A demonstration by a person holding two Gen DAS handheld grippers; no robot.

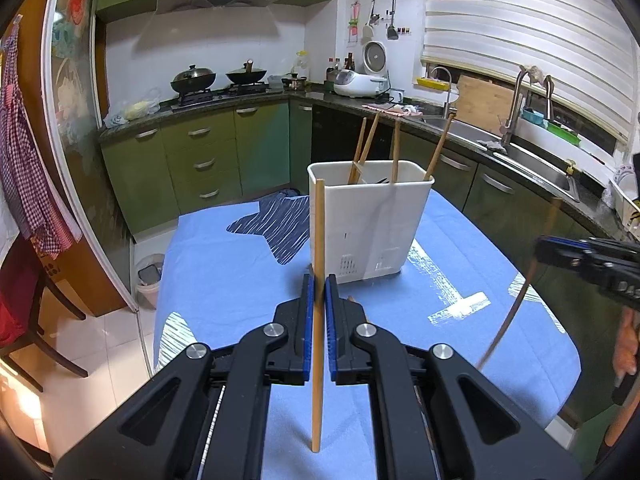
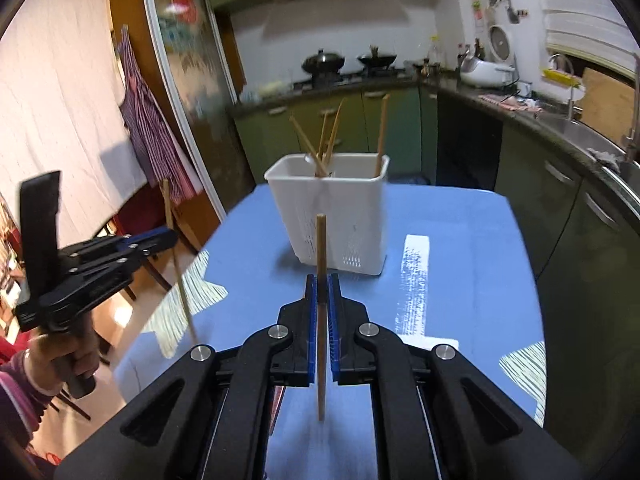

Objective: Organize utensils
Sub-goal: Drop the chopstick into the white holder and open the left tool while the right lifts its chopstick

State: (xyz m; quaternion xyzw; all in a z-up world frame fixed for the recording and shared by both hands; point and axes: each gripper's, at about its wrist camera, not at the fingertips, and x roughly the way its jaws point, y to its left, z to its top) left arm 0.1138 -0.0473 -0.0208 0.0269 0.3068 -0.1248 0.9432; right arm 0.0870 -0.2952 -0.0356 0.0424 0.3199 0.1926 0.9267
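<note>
Two hand-held grippers each carry a wooden chopstick above a blue-clothed bench (image 1: 224, 264) in a green-cabinet kitchen. The left gripper (image 1: 319, 300) has its blue-padded fingers (image 1: 307, 312) clenched on a chopstick (image 1: 318, 320) that stands nearly upright, its upper end level with the rim of a white holder (image 1: 372, 220) and its lower end hanging free above the cloth. The right gripper (image 2: 322, 304) has its fingers (image 2: 334, 320) closed the same way on a second chopstick (image 2: 321, 320), also upright, with the holder (image 2: 332, 216) straight ahead of it. The holder stands toward the far edge of the bench, and four chopsticks (image 1: 396, 148) already lean inside it, spread between its near-left and far-right corners. In the left view the right gripper (image 1: 588, 264) appears at the bench's right edge, its chopstick (image 1: 508, 320) blurred; in the right view the left gripper (image 2: 104, 256) sits off the bench's left edge, gripped by a hand (image 2: 68, 356). White streaked patterns cross the cloth, and a counter with woks (image 1: 218, 78) and a rice cooker (image 1: 360, 80) runs along the wall behind.
</note>
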